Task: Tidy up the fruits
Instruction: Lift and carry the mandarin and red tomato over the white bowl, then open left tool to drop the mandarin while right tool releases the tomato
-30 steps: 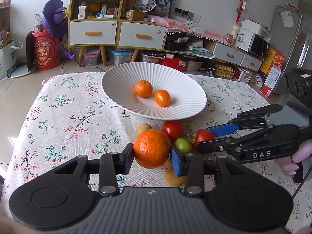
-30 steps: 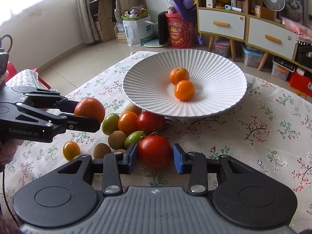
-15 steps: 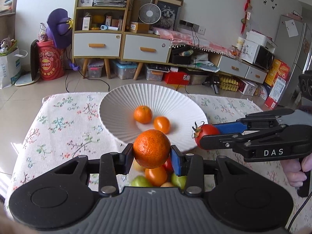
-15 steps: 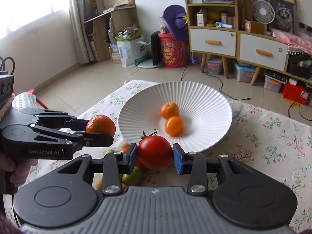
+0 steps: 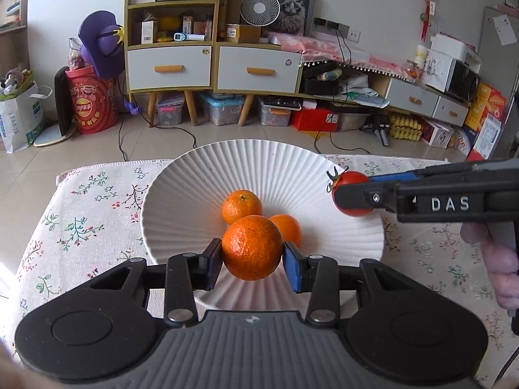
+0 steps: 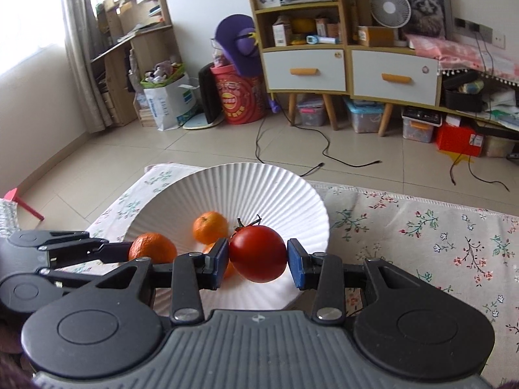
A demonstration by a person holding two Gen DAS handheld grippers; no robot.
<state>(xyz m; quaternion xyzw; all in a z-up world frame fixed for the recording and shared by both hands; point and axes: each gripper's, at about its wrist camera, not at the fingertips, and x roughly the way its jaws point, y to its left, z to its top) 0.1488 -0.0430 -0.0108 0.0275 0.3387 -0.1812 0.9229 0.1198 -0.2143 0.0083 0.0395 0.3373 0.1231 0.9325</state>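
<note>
the left gripper (image 5: 252, 261) clamps a mandarin (image 5: 252, 247) at lower centre of its view, over the white ribbed plate (image 5: 181, 194) on the floral-clothed bench (image 5: 81, 214). only this view shows a hand (image 5: 496, 259) at right behind the right gripper (image 6: 258, 264), which grips a red tomato (image 6: 258, 253) over the plate. two small mandarins (image 6: 210, 227) lie in the plate. a second ago both fruits hung above the loose fruit pile, which is now out of both views.

Red tomato (image 6: 258, 253), white ribbed plate (image 6: 285, 194)
</note>
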